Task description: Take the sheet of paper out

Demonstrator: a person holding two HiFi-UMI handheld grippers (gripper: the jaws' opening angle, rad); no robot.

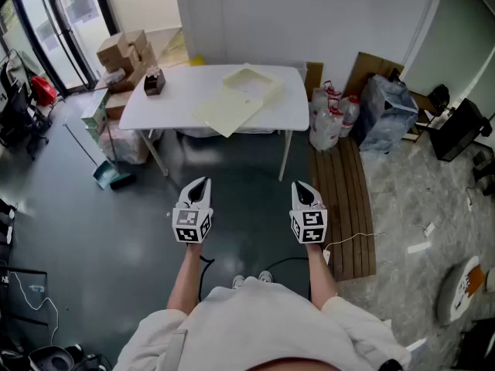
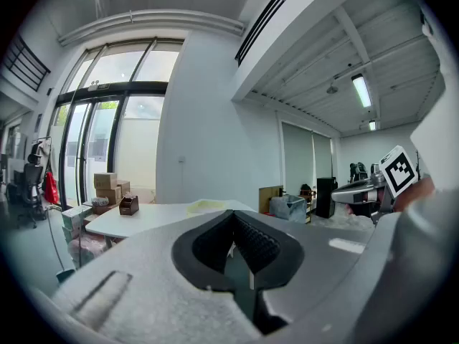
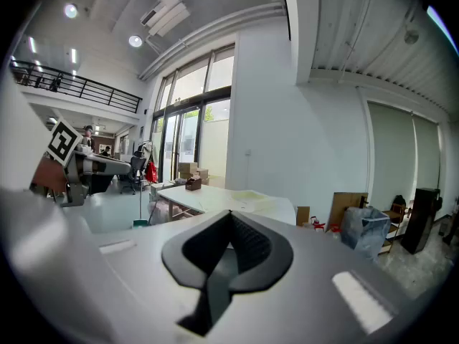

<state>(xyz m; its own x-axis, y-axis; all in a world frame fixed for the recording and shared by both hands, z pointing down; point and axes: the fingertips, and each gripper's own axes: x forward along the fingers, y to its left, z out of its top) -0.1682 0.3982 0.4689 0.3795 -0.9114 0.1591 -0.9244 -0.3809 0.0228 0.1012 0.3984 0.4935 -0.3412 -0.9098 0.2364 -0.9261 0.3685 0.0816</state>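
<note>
A pale yellow sheet of paper (image 1: 227,110) lies on the white table (image 1: 166,103), its near corner hanging over the front edge. A pale yellow folder or flat box (image 1: 252,82) lies behind it, partly over the sheet. Both grippers hang in the air over the dark floor, well short of the table. My left gripper (image 1: 203,182) is shut with nothing in it. My right gripper (image 1: 302,185) is also shut and empty. In the left gripper view the table (image 2: 143,217) and the sheet of paper (image 2: 204,205) show far off past the shut tips (image 2: 232,213).
A small brown box (image 1: 154,81) stands at the table's left end. Cardboard boxes (image 1: 124,52) and a dustpan (image 1: 108,175) stand left of the table. Plastic bags (image 1: 331,118), a wooden pallet (image 1: 348,199) and a cable (image 1: 352,240) lie at the right.
</note>
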